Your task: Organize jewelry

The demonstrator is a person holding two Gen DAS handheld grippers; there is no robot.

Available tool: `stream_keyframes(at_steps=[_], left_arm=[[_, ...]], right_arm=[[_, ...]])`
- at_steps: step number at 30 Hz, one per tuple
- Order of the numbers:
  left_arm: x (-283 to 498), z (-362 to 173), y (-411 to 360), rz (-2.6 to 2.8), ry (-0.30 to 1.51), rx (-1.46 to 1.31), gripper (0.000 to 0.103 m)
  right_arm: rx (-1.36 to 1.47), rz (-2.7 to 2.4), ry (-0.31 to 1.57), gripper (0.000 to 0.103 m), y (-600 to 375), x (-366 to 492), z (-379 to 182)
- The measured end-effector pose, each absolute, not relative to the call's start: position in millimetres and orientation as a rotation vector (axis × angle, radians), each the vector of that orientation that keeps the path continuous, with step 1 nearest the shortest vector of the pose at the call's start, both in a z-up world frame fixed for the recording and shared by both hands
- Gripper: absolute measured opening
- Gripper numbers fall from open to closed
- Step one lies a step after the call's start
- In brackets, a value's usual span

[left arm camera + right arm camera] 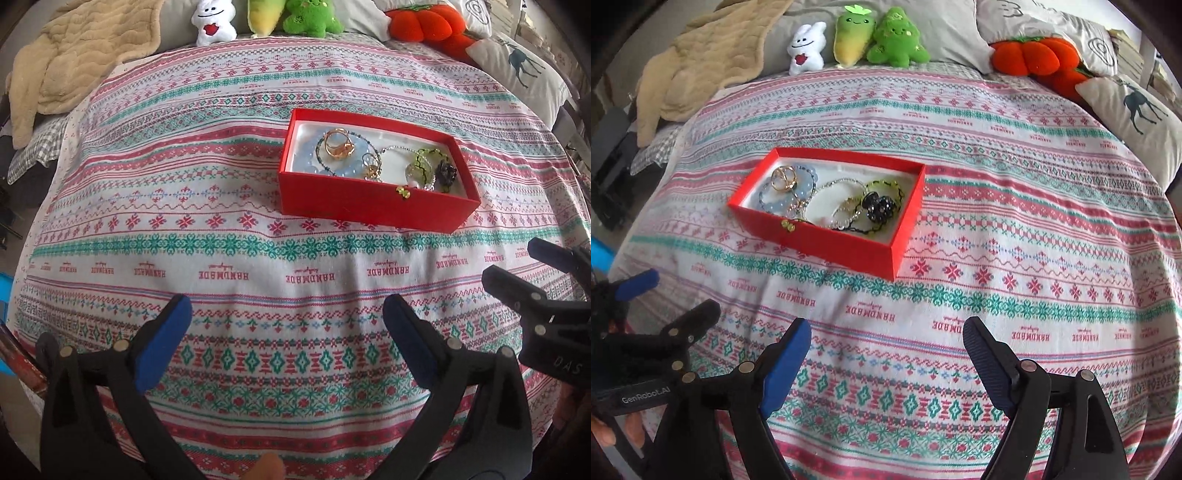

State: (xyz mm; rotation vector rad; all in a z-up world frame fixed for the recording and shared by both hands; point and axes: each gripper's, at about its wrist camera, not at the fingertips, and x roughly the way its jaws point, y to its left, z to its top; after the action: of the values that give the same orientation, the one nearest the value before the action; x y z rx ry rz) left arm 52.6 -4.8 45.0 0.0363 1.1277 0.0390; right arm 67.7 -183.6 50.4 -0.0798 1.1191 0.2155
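Observation:
A red jewelry box [369,210] sits open on the patterned bedspread; it also shows in the right wrist view [827,243]. Inside lie gold rings [338,146], a pale blue bead bracelet [343,168], a silver chain [395,149], a green-and-black bracelet [424,162] and a black beaded piece [445,173]. A small green bead piece [403,192] hangs on the front rim. My left gripper [286,321] is open and empty, well short of the box. My right gripper [886,339] is open and empty, short of the box and to its right. Each gripper shows in the other's view.
Plush toys [882,37] and an orange pumpkin cushion [1034,55] line the bed's far end. A beige blanket [70,55] lies at the far left, a deer pillow [1134,114] at the far right. The bedspread [1015,229] covers the bed.

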Motion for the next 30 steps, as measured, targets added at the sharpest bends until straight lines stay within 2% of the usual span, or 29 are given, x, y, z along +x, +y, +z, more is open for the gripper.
stream_keyframes(at_steps=[30], left_arm=[[50.7, 42.8, -4.2, 0.033, 1.135, 0.029, 0.103]], right_arm=[[-0.104, 0.205, 1.139, 0.086, -179.4, 67.2, 44.1]])
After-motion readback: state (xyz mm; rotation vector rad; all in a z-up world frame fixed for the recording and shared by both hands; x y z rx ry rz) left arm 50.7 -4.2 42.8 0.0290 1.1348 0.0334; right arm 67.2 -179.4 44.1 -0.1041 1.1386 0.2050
